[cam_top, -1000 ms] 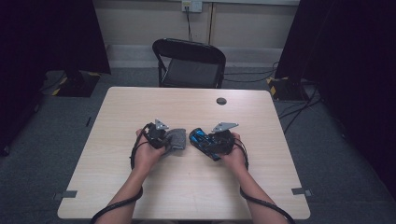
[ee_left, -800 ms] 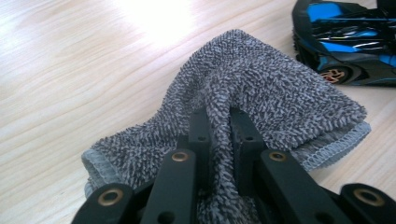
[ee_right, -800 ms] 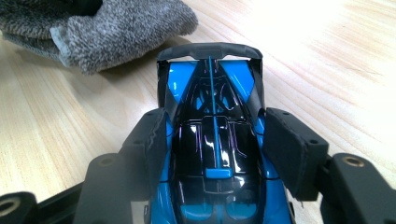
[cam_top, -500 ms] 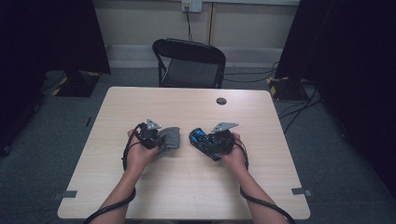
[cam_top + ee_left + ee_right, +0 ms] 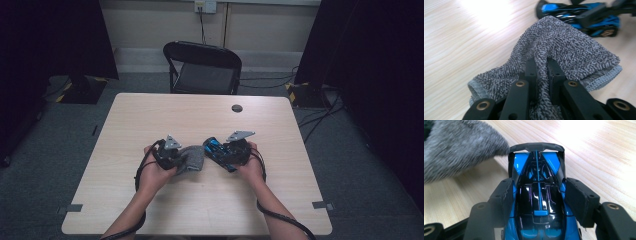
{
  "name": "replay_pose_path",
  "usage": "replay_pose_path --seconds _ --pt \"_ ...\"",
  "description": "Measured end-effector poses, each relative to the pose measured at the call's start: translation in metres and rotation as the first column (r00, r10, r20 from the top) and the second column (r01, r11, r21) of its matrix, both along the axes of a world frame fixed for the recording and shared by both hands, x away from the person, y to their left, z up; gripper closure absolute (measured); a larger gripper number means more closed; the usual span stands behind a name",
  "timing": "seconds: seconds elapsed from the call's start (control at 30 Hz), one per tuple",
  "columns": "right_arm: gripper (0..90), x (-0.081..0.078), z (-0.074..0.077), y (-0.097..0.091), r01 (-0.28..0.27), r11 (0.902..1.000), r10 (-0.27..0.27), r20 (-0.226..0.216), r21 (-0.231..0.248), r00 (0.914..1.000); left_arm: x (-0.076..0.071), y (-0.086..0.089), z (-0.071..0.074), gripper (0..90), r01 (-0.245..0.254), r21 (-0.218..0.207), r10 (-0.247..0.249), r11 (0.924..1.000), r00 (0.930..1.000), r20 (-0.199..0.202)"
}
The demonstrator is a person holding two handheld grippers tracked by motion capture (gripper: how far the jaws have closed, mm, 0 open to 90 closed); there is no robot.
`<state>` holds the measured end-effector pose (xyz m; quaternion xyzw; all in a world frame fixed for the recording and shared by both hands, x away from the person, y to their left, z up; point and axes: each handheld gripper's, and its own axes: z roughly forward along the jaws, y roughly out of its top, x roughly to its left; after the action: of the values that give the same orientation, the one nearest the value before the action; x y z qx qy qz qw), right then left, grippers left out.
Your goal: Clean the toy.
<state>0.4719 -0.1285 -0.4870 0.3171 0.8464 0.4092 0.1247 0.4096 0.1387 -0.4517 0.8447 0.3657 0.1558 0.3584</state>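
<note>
High view: a person's hands hold two grippers close together near the middle of the table (image 5: 125, 130). The left gripper (image 5: 541, 68) has its jaws closed tight on a fold of grey cloth (image 5: 564, 47), which lies bunched on the wood. The right gripper (image 5: 537, 195) clamps a blue and black toy car (image 5: 537, 202) by its sides, jaws partly open around the body. The car's wing touches the cloth's edge. A chair (image 5: 202, 67) stands beyond the table.
</note>
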Motion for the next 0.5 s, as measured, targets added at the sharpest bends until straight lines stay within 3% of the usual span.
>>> replay_pose_path --seconds 0.23,0.5 --pt "40.6 0.000 0.000 0.000 0.002 1.0000 -0.002 0.001 0.002 1.0000 -0.013 -0.022 0.002 81.2 0.081 0.000 -0.081 0.9967 0.9967 -0.003" --pt "40.6 0.001 0.000 0.000 0.001 1.0000 -0.001 -0.003 0.002 1.0000 -0.022 -0.041 -0.001 81.2 0.158 -0.005 -0.158 0.9874 0.9871 -0.025"
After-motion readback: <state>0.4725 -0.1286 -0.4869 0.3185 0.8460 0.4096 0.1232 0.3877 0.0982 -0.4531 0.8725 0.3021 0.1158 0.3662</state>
